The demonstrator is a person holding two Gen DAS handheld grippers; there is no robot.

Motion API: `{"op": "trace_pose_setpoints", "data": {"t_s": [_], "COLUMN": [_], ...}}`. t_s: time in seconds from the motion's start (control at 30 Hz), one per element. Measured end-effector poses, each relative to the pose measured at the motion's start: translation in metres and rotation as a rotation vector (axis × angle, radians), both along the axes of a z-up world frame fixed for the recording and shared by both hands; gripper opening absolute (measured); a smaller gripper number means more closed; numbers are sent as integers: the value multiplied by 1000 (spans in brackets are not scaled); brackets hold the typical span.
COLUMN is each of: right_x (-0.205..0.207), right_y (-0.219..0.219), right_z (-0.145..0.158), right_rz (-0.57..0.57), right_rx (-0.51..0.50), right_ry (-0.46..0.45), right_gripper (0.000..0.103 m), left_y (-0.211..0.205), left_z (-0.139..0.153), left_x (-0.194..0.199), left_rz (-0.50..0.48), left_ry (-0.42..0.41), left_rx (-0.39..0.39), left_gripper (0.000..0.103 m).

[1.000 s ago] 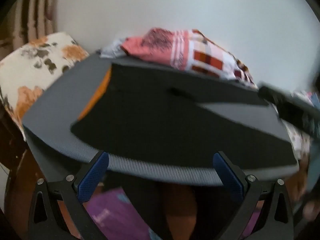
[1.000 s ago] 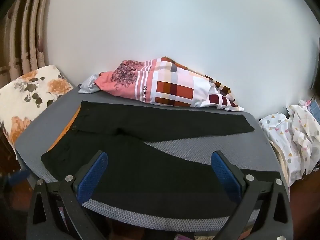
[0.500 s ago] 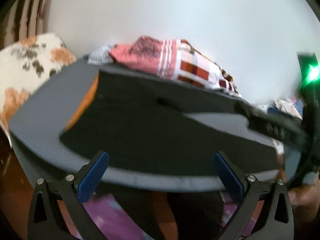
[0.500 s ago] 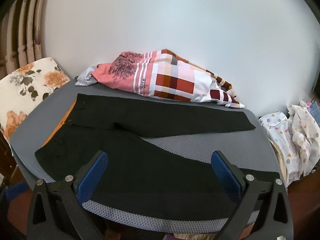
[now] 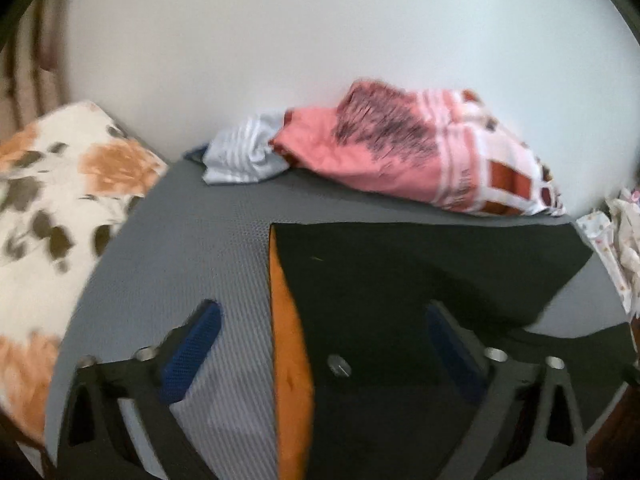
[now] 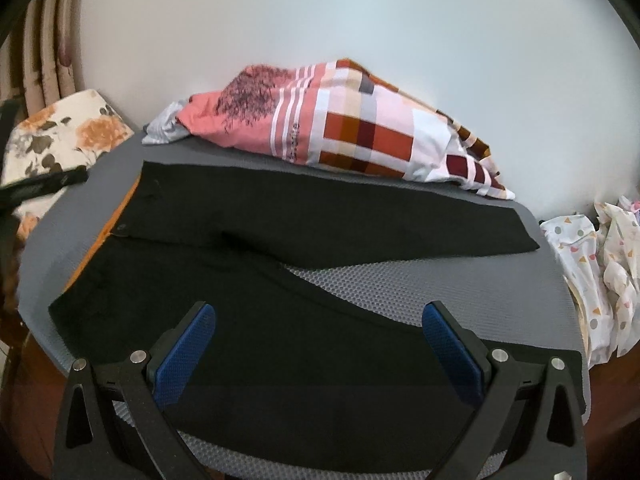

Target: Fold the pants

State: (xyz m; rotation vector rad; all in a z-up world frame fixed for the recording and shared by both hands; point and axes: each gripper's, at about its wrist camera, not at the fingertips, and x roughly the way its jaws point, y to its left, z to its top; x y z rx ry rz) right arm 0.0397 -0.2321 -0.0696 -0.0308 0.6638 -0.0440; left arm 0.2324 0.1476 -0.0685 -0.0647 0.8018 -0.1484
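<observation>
Black pants spread flat on grey mat, both grippers wide and empty.

Pants (image 6: 256, 288) lie open across the grey mesh mat (image 6: 480, 280), waistband at 9 o'clock showing orange lining (image 5: 290, 352), legs splayed toward 3 o'clock with mat visible between them. Left gripper (image 5: 324, 344) hovers over the waistband end, fingers spread wide, nothing between them; view blurred. Right gripper (image 6: 320, 344) hangs above the near leg at 6 o'clock, fingers wide apart, gripping nothing. Patterned pink bundle (image 6: 340, 128) sits at 12 o'clock beyond the pants. Floral cushion (image 6: 64, 136) at 10 o'clock, off the mat.
</observation>
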Motion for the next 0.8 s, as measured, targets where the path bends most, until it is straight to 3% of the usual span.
{"op": "trace_pose_setpoints", "data": {"t_s": [0.07, 0.1, 0.4, 0.57, 0.63, 0.7, 0.73, 0.8], "right_x": [11, 15, 43, 54, 56, 59, 60, 65], "right_y": [1, 2, 8, 12, 13, 12, 11, 7], "right_z": [-7, -10, -24, -30, -34, -35, -35, -34], "right_rz": [-2, -2, 3, 9, 10, 7, 8, 18], "right_rx": [4, 4, -4, -7, -8, -9, -4, 17], "right_ry": [26, 36, 86, 110, 121, 127, 126, 128], "right_gripper": [103, 103, 102, 102, 102, 102, 102, 102], "left_y": [10, 11, 30, 20, 12, 10, 12, 12], "left_z": [-25, -34, -81, -96, -99, -98, -96, -90], "left_x": [41, 54, 136, 154, 156, 159, 157, 150], "left_rz": [-38, -48, -162, -254, -338, -307, -270, -228], "left_ry": [75, 90, 158, 192, 203, 206, 197, 165], "left_rx": [-16, -26, 28, 0, -42, -35, -52, -36], "left_gripper": [53, 51, 51, 51, 52, 34, 21, 13]}}
